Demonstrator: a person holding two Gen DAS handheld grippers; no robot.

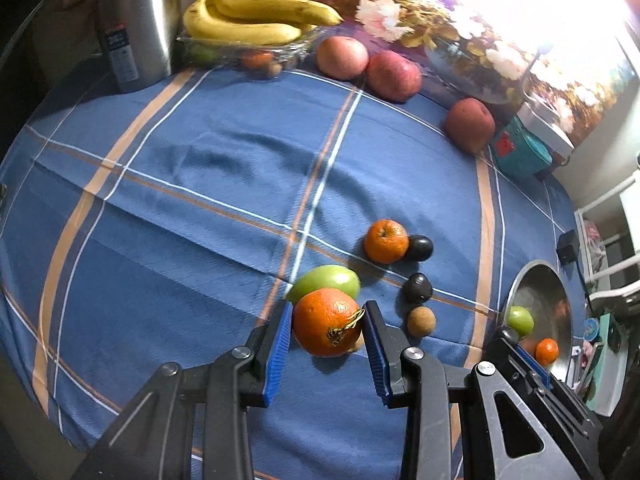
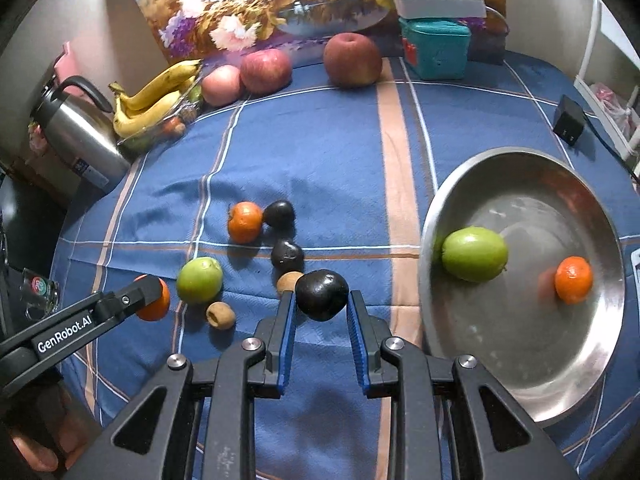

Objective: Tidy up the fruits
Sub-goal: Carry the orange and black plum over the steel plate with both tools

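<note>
My left gripper (image 1: 326,314) is shut on an orange (image 1: 327,322), held just above the blue cloth; the same orange (image 2: 154,300) shows behind the left gripper's finger in the right wrist view. My right gripper (image 2: 322,302) is shut on a dark round fruit (image 2: 321,294), lifted over the cloth. On the cloth lie a green fruit (image 2: 199,280), a small orange (image 2: 245,222), two more dark fruits (image 2: 279,214) (image 2: 287,256) and two brown fruits (image 2: 220,315) (image 2: 289,281). A steel bowl (image 2: 528,360) at the right holds a green fruit (image 2: 474,254) and a small orange (image 2: 573,280).
At the back stand three red apples (image 2: 352,60), bananas (image 2: 156,96) on a clear tray with small fruits, a steel kettle (image 2: 76,132), a teal box (image 2: 436,48) and a floral picture. A black adapter (image 2: 568,120) lies at the right edge.
</note>
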